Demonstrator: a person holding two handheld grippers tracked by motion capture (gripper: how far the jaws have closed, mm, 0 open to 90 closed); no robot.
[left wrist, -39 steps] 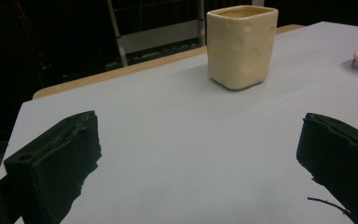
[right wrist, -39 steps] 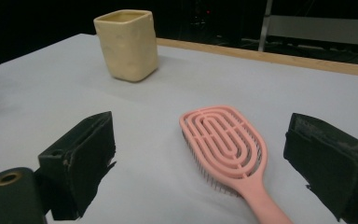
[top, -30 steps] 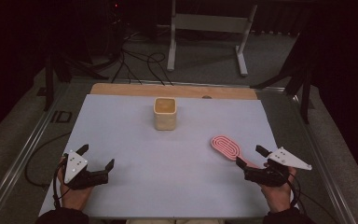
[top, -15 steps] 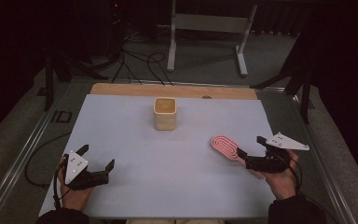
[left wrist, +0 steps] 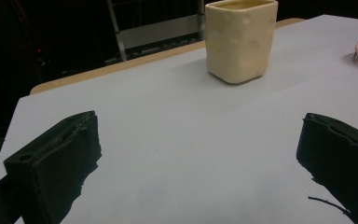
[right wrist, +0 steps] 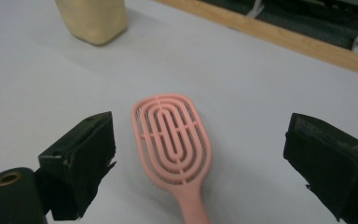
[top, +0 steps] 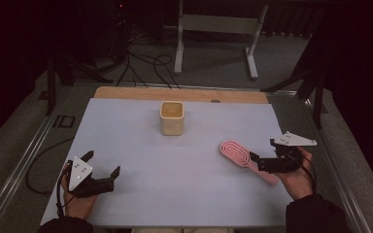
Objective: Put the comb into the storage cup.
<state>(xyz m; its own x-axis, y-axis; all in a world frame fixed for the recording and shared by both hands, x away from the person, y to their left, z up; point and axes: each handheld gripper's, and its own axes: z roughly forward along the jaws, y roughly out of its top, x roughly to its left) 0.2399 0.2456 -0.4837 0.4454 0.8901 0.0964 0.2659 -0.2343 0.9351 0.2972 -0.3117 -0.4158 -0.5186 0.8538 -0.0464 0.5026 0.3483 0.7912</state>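
The pink hairbrush (right wrist: 171, 140) lies flat on the table (top: 141, 141) at its right side, framed between the widely spread jaws of the right gripper (right wrist: 198, 163); it is judged light, stiff plastic, somewhat slippery, best pinched across the narrow handle. Open surface surrounds it, the cream cup (top: 172, 118) stands well apart, and the left gripper (top: 102, 165) is held spread and empty.

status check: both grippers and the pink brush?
Right gripper open, jaws either side of the pink hairbrush, not touching. Left gripper open, idle on the mat. Brush flat, apart from cream cup. Nothing in the way.
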